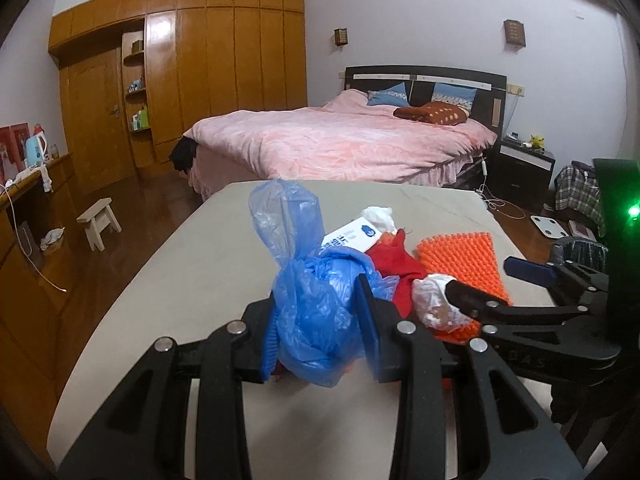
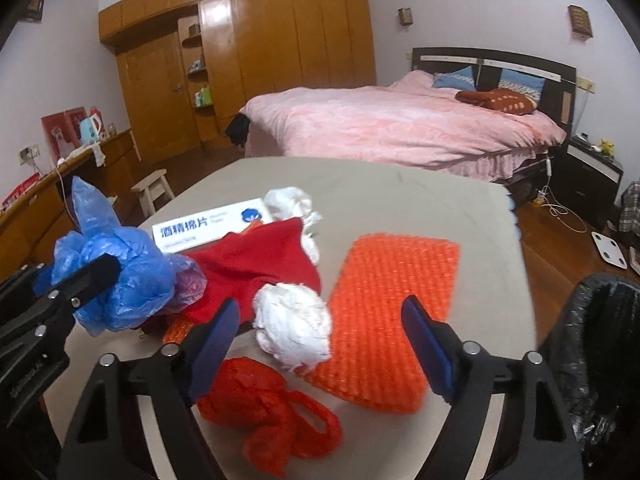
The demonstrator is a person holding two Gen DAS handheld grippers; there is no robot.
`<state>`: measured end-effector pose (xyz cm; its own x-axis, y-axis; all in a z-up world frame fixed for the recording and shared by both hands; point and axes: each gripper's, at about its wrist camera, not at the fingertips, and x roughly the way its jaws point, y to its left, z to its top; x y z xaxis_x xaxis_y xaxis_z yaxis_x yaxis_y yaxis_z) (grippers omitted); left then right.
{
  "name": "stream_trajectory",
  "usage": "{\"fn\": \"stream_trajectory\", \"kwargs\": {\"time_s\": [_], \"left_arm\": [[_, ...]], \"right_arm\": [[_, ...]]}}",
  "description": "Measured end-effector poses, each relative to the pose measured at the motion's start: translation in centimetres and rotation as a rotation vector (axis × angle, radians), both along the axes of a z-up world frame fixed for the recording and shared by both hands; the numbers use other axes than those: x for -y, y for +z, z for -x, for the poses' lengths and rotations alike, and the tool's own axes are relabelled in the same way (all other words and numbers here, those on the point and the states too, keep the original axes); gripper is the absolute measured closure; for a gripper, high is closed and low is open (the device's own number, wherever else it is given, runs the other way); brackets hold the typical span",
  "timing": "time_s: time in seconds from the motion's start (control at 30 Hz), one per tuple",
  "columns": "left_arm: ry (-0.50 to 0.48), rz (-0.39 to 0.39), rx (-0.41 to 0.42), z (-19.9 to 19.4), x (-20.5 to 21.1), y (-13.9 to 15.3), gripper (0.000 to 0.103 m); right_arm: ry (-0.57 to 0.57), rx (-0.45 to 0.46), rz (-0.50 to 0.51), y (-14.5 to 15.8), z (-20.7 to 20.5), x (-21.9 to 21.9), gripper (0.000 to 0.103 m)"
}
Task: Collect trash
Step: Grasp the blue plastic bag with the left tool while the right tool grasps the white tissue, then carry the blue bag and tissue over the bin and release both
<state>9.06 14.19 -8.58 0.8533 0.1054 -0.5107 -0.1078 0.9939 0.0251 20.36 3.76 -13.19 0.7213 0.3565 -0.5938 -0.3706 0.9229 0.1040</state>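
My left gripper (image 1: 320,332) is shut on a crumpled blue plastic bag (image 1: 316,292), held just above the beige table (image 1: 160,300); it also shows in the right wrist view (image 2: 120,280). My right gripper (image 2: 320,340) is open, fingers either side of a white tissue wad (image 2: 294,328). Around it lie a red plastic bag (image 2: 272,416), an orange bubble-wrap sheet (image 2: 384,320), a red cloth (image 2: 256,264), a white box with blue print (image 2: 212,228) and another white tissue (image 2: 292,204).
A bin lined with a black bag (image 2: 600,360) stands at the table's right edge. Beyond the table are a pink bed (image 1: 340,140), a wooden wardrobe (image 1: 200,72), a small stool (image 1: 100,220) and a side counter (image 1: 32,208).
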Motion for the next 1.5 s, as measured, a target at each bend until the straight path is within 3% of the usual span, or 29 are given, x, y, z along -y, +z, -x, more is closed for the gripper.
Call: {"fn": "stream_trajectory", "kwargs": {"time_s": [0.2,0.27,0.37,0.87,1.5], "left_arm": [[0.014,0.007,-0.003,-0.2,-0.8,-0.2,0.070],[0.015,0.010,-0.005,-0.3,-0.9,-0.2,0.070],[0.016,0.011,-0.010,-0.2,-0.9,-0.3,0.070],[-0.018,0.008,0.053,0.2,0.9,2.8,0.070],[-0.147,0.016,0.115,0.4,7.6,5.8,0.070]], "right_arm": [[0.044,-0.061,0.026,-1.2,-0.6,-1.3,0.045],[0.074,-0.099,0.022,-1.7,-0.7,-1.5,0.068],[0.081,-0.099,0.015,-1.6,-0.5,-1.4,0.078],[0.047,0.051,-0.059,5.6,2.4,2.2,0.079],[-0.091,0.144,-0.084,9.9,5.0,9.8,0.079]]}}
